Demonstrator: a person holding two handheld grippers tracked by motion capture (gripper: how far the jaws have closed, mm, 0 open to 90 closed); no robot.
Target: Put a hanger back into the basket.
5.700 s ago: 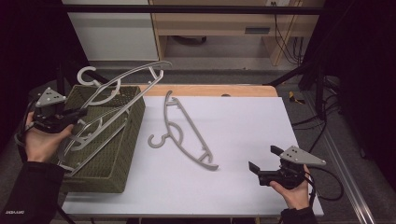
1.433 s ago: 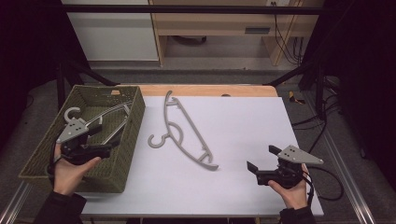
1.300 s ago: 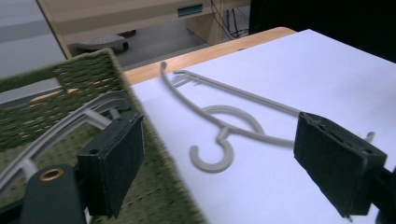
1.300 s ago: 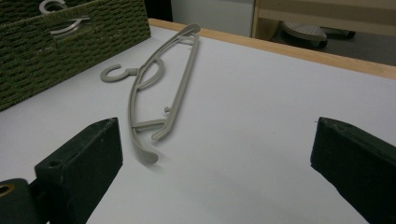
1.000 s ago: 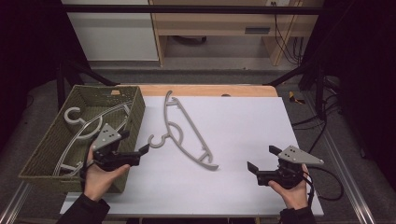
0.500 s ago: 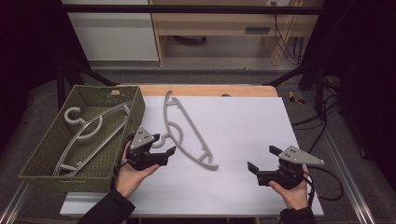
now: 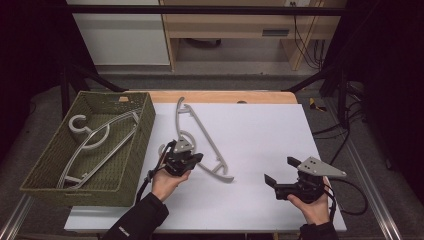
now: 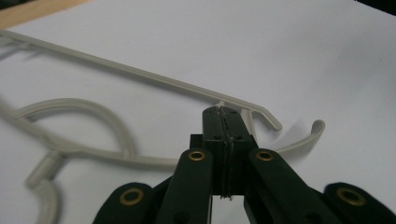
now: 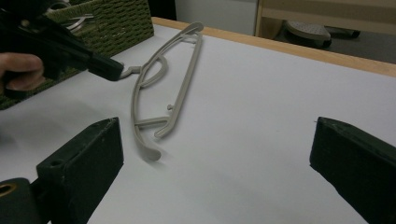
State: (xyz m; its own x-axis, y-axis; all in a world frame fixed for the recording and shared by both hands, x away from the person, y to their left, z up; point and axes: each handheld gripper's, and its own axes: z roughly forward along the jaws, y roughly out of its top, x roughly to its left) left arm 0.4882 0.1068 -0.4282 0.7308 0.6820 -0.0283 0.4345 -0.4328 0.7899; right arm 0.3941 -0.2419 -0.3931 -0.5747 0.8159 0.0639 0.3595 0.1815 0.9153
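Count — grey hangers: two. One hanger on the table (image 7: 200, 137), one hanger in the basket (image 7: 97, 142). Woven green basket (image 7: 127, 170): one. Handheld grippers: two — left gripper (image 7: 192, 161) and right gripper (image 7: 275, 175). White table (image 7: 260, 125): one.

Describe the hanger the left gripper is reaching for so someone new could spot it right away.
Start at the white table top and find the woven green basket at its left edge. Just right of the basket a pale grey plastic hanger lies flat on the white surface, with the left gripper at it. The other grey hanger lies inside the basket; this one is out on the table.
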